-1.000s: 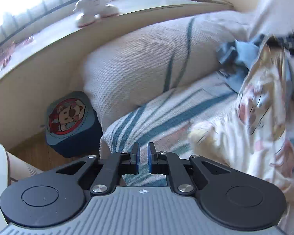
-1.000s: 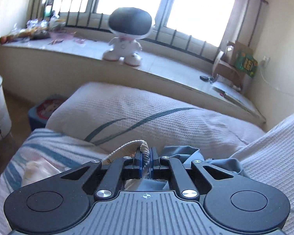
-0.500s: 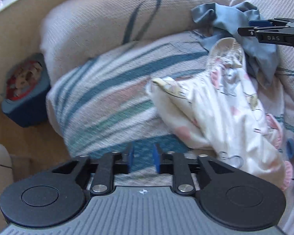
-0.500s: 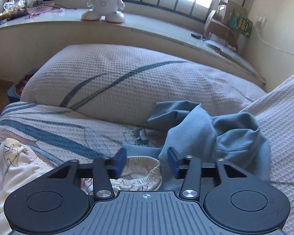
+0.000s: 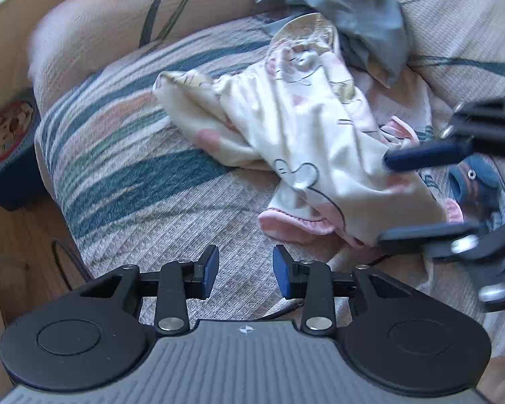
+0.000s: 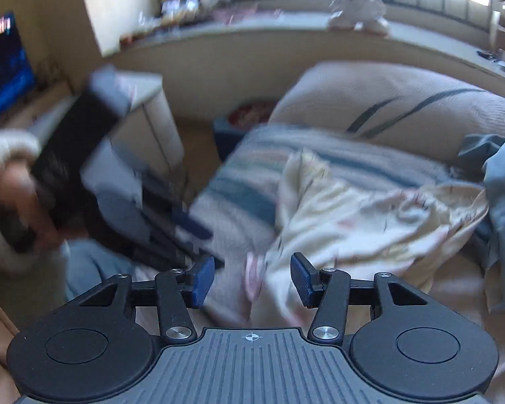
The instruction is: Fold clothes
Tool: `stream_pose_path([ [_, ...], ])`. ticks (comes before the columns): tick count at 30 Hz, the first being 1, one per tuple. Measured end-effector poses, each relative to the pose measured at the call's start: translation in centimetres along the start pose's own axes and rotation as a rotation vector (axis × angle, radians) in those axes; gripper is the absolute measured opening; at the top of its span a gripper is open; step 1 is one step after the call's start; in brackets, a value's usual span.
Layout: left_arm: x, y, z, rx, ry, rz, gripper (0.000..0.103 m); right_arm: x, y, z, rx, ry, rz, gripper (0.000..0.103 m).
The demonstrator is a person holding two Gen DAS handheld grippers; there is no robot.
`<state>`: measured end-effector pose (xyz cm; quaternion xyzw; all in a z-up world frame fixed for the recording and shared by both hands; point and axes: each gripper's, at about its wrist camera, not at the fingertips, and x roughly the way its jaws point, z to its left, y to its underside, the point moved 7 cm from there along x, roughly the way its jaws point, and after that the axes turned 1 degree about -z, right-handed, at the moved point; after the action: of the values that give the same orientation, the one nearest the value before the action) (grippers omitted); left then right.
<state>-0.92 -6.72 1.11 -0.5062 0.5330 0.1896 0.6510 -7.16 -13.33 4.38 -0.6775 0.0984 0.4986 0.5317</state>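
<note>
Cream printed pyjama trousers (image 5: 306,134) lay crumpled on the bed (image 5: 144,181), waistband toward the pillow; both grippers' fingers (image 5: 209,266) released, empty

Bed (image 5: 144,208) has a knit cover with teal and pink stripes. A crumpled cream cartoon-print garment (image 5: 306,141) lies on it, a grey-blue one (image 5: 363,10) bunched just behind, against the pillow (image 5: 118,30).

Ahead of the left gripper (image 5: 245,271), whose pads are blue on black arms, lies a cream garment (image 5: 306,128) printed with pink patches and dark cartoon outlines, its hem pink. Beyond it sits a grey-blue garment (image 5: 357,17). Under both, the beige bedspread (image 5: 144,175) carries teal and pink stripes.
</note>
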Motion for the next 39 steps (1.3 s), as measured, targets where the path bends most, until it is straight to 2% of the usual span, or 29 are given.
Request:
stream_pose_path([
  [2,-0.1,-0.1,-0.6,0.018,0.002,-0.023,0.034,0.7,1.2,-0.1,-0.018,0.076,0.042,0.050],
  [4,0.2,-0.2,-1.2,0.033,0.020,-0.031,0.037,0.6,2.0,-0.8,0.004,0.111,0.054,0.051],
  [5,0.4,-0.2,-1.6,0.048,0.028,-0.034,0.039,0.4,2.3,-1.2,0.019,0.123,0.060,0.056],
  [6,0.7,-0.2,-2.2,0.069,0.034,-0.038,0.040,0.3,2.7,-1.7,0.030,0.144,0.067,0.067],
  [8,1.4,-0.4,-3.0,0.111,0.033,-0.055,0.040,0.4,3.5,-2.4,0.025,0.194,0.081,0.071],
  [10,2.2,-0.8,-3.8,0.152,0.027,-0.082,0.036,0.9,4.2,-2.7,0.030,0.187,0.084,0.070],
  [11,2.6,-0.9,-4.2,0.170,0.032,-0.081,0.030,1.3,4.5,-2.9,0.044,0.171,0.088,0.064],
  [12,3.1,-0.9,-4.6,0.187,0.041,-0.068,0.019,1.8,4.7,-3.1,0.058,0.164,0.097,0.037],
  [13,3.4,-0.9,-4.9,0.196,0.047,-0.055,0.003,1.9,4.8,-3.5,0.070,0.172,0.097,0.022],
  [14,3.5,-0.7,-5.1,0.199,0.052,-0.043,0.003,1.9,4.8,-3.8,0.082,0.181,0.097,0.007],
  [16,3.0,-0.7,-4.8,0.195,0.050,-0.044,0.003,1.1,4.6,-4.8,0.113,0.209,0.077,0.004],
  [19,1.4,-1.5,-2.3,0.146,0.000,-0.051,0.003,-1.8,3.3,-7.1,0.152,0.291,0.005,0.004],
  [22,-1.3,-2.6,1.4,0.134,-0.130,-0.095,0.003,-5.1,1.9,-10.1,0.186,0.411,-0.066,0.003],
  [25,-4.4,-3.0,4.1,0.121,-0.208,-0.130,0.002,-7.5,1.1,-12.9,0.222,0.514,-0.107,0.003],
  [27,-5.8,-3.0,5.3,0.120,-0.261,-0.136,0.002,-8.0,1.0,-14.1,0.242,0.544,-0.109,0.004],
  [31,-6.9,-2.6,5.6,0.091,-0.242,-0.142,0.002,-7.2,1.7,-15.8,0.286,0.567,-0.067,0.004],
  [33,-6.5,-2.3,4.8,0.093,-0.202,-0.140,0.003,-6.6,2.4,-16.1,0.287,0.571,-0.043,0.006],
  [36,-5.5,-1.9,3.4,0.078,-0.142,-0.131,0.015,-6.4,3.3,-15.9,0.288,0.575,-0.026,0.012],
  [38,-4.7,-1.7,2.5,0.056,-0.100,-0.126,0.035,-6.6,3.8,-15.5,0.284,0.584,-0.022,0.018],
  [39,-4.2,-1.6,2.1,0.043,-0.081,-0.125,0.036,-6.9,3.9,-15.1,0.284,0.577,-0.029,0.022],
])
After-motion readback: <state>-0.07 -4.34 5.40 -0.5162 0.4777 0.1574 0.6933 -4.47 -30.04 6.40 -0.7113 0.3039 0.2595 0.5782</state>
